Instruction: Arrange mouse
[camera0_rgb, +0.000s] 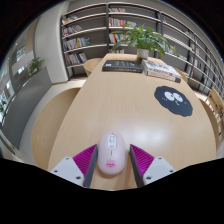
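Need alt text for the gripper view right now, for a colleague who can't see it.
A white mouse sits between the open gripper fingers on a round wooden table. Beyond lie a dark round mouse pad, stacked books, a potted plant and bookshelves.

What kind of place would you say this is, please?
Probably a library or office reading room: bookshelves line the back wall, and a wooden table holds books and a plant. A mouse sits between the gripper's open fingers.

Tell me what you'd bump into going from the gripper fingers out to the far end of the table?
Mouse between the open gripper fingers → bare table → dark mat → books → plant → bookshelves.
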